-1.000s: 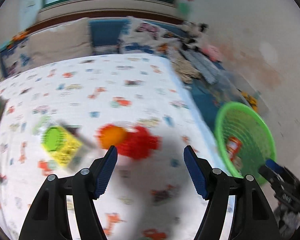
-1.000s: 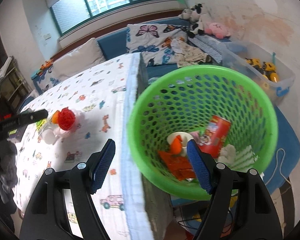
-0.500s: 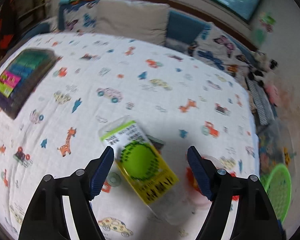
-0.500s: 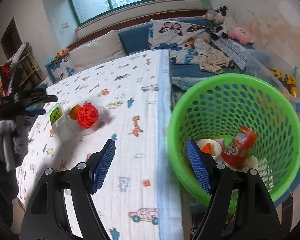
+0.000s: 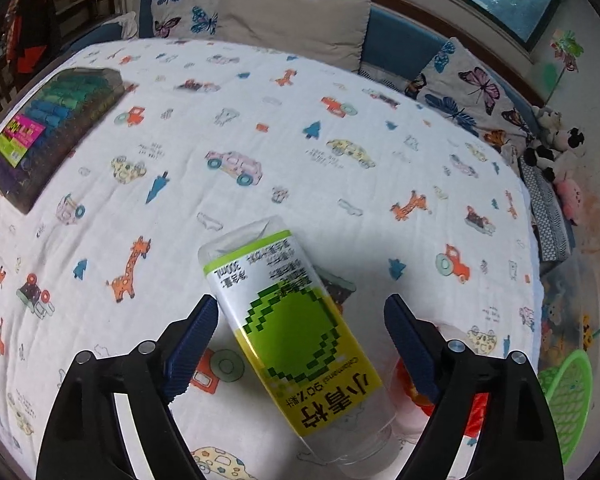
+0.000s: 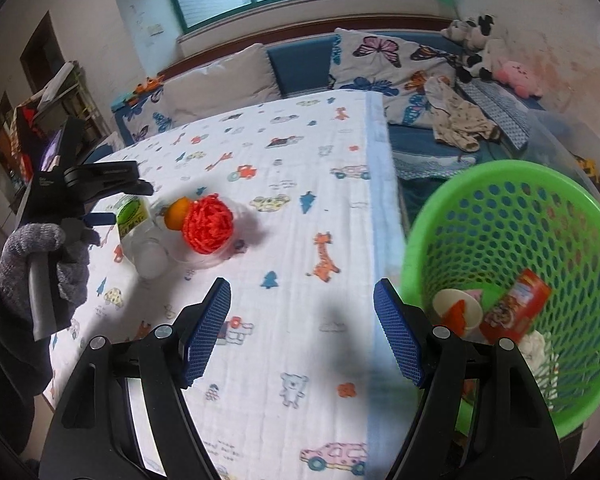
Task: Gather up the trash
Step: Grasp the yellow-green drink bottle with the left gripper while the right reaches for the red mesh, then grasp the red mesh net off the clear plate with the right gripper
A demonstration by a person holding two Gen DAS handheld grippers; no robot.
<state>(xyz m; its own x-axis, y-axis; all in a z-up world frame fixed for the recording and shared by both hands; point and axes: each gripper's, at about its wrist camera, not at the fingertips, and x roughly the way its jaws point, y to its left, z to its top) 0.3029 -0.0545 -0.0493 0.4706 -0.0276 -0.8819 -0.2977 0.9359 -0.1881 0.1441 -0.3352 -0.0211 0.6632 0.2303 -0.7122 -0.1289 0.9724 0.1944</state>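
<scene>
A clear plastic bottle [image 5: 300, 328] with a yellow-green label lies on the patterned tablecloth [image 5: 260, 128]. My left gripper [image 5: 300, 340] is open, its jaws on either side of the bottle without touching it. Next to the bottle lies a red mesh net [image 6: 209, 224] with an orange [image 6: 178, 208]. In the right wrist view the bottle [image 6: 134, 220] and left gripper [image 6: 112, 200] show at left. My right gripper [image 6: 302, 328] is open and empty above the table's right edge, beside the green basket [image 6: 540, 184] holding a red can [image 6: 514, 312] and a paper cup [image 6: 458, 310].
A dark box of coloured items [image 5: 48, 128] lies at the table's far left. A blue sofa with butterfly cushions [image 6: 380, 60], clothes and plush toys [image 6: 476, 44] stands behind the table. A clear bin of toys [image 6: 596, 168] sits past the basket.
My left gripper has swung from the red net over to the bottle and come down close around it. My right gripper has moved left from above the basket toward the table edge.
</scene>
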